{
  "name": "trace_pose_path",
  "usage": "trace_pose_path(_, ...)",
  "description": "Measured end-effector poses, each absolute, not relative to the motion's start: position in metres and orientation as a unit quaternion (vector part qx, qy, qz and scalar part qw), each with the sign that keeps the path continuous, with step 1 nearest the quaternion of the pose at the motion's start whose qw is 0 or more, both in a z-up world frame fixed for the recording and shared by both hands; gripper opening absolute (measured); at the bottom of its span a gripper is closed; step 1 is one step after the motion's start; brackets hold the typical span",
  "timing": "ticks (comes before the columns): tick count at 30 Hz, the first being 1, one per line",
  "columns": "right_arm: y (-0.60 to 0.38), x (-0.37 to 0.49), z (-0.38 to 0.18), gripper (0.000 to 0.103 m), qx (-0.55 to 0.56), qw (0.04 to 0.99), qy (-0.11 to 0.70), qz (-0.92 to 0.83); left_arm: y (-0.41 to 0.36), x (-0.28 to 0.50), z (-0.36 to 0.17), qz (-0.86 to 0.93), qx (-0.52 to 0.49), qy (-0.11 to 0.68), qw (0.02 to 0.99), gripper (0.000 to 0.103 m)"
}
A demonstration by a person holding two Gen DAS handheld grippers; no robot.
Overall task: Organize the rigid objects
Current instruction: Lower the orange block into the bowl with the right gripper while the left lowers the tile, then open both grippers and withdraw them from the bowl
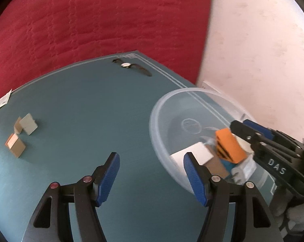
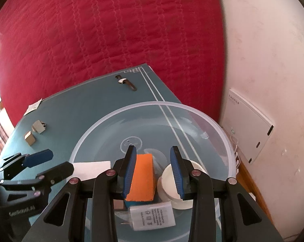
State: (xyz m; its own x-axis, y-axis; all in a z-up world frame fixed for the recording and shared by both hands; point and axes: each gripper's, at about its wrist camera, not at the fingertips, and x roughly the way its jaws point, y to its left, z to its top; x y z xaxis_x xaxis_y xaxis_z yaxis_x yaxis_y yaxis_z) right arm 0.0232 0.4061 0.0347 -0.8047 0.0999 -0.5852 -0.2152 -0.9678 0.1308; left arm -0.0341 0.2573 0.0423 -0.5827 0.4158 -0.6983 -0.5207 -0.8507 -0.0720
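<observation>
A clear plastic bowl (image 1: 172, 94) (image 2: 152, 103) on the teal table holds a white box (image 1: 196, 151) (image 2: 91, 168), an orange block (image 1: 229, 147) (image 2: 143, 179), a white charger (image 2: 152, 215) and a white round piece (image 2: 172, 199). My right gripper (image 2: 154, 171) (image 1: 250, 137) hangs over the bowl with its jaws drawn narrow. The orange block lies against its left pad, and a gap shows at the right pad, so a grip is unclear. My left gripper (image 1: 152, 178) (image 2: 51, 164) is open beside the bowl's left rim, with bare table between its fingers.
Two small cardboard cubes (image 1: 27, 124) (image 1: 15, 147) sit at the table's left. A wristwatch (image 1: 129, 65) (image 2: 124, 81) lies near the far edge and a paper slip (image 1: 1, 101) at the left corner. Behind is a red quilt (image 1: 103, 20); a white panel (image 2: 250, 125) leans on the wall.
</observation>
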Motion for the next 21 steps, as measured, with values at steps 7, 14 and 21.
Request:
trace_pose_path(7,0.395,0.024,0.035,0.037,-0.300,0.078,0.082,0.947,0.250,-0.027,0.045,0.885,-0.373,0.067,0.270,0.072)
trace_pose_path(14,0.394,0.025,0.034,0.037,-0.299,0.075,0.083,0.948,0.262,-0.024,0.041,0.882,-0.373,0.082,0.277,0.079)
trace_pose_path(21,0.387,0.028,0.034,0.040,-0.297,0.072,0.077,0.949,0.257,-0.034,0.042,0.885,-0.380,0.070,0.258,0.086)
